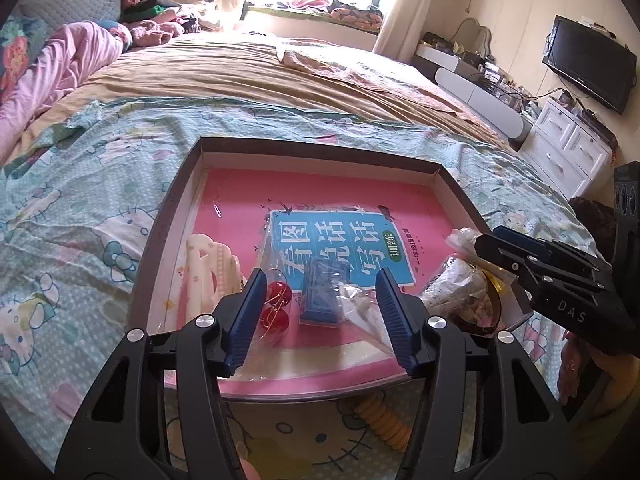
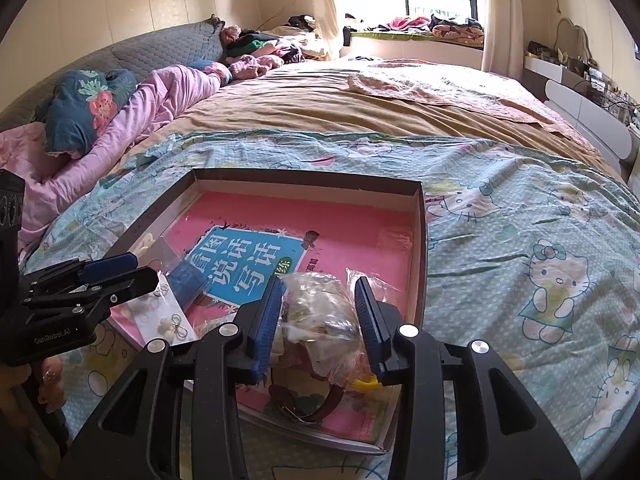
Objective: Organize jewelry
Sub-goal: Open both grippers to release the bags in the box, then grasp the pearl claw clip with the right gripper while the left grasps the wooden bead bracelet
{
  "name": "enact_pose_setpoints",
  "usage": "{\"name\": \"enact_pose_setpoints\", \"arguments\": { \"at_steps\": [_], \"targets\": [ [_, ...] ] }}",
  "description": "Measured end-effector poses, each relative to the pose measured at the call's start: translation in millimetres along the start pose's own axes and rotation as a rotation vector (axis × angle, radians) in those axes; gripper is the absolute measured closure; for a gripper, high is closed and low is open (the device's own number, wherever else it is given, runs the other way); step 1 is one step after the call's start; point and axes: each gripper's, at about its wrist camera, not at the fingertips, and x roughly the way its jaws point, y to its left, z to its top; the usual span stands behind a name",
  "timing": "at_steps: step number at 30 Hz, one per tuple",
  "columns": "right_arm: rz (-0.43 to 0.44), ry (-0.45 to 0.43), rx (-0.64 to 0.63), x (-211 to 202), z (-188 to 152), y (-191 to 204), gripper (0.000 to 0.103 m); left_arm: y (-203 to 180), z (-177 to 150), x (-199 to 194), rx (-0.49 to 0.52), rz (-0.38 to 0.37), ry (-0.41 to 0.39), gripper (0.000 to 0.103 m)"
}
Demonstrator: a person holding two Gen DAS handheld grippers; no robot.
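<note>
The left gripper (image 1: 320,316) had its blue pads spread apart, hanging over the near end of the box (image 1: 176,200) with nothing pinched. Between and under the fingers sat a clear bag with red ball earrings (image 1: 276,308), a small blue box (image 1: 324,296) and a white card in plastic (image 1: 360,308), all lying loose on the pink book (image 1: 340,196) that lined the box bottom. A cream hair clip (image 1: 208,264) lay just left of those, against the left wall.

The right gripper (image 2: 320,320) was over the box's near right corner, jaws partly spread either side of a crinkly plastic bag of jewelry (image 2: 320,312). Couldn't tell if the pads were actually squeezing it or just flanking it. A dark bangle (image 2: 324,404) poked out underneath.

The box sat on a cat-print bedsheet (image 2: 520,220), with a yellow beaded bracelet (image 1: 380,416) on the sheet just in front of it.
</note>
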Motion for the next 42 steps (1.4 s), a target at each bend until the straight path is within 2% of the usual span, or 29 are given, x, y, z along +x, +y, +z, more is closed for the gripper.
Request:
{"name": "enact_pose_setpoints", "arguments": {
  "at_steps": [1, 5, 7, 10, 12, 26, 42],
  "targets": [
    [-0.002, -0.006, -0.001, -2, 0, 1, 0.057, 1, 1, -2, 0.000, 0.002, -0.005, 0.053],
    [0.003, -0.029, 0.005, -12, 1, 2, 0.046, 3, 1, -9, -0.006, 0.010, -0.017, 0.051],
    [0.006, -0.047, 0.015, -20, 0, 2, 0.033, 4, 1, -12, -0.011, 0.010, -0.020, 0.050],
    [0.014, -0.073, 0.021, -34, 1, 3, 0.021, 4, 1, -16, -0.020, 0.012, -0.025, 0.045],
    [0.014, -0.089, 0.021, -42, 0, 4, 0.017, 4, 0, -19, -0.024, 0.010, -0.029, 0.045],
    [0.024, -0.134, 0.054, -91, -13, -3, 0.013, -5, 0, -50, -0.033, 0.004, -0.060, 0.014],
    [0.010, -0.140, 0.031, -128, -30, -9, 0.013, -28, -11, -76, 0.027, 0.019, -0.072, 0.013]
  ]
}}
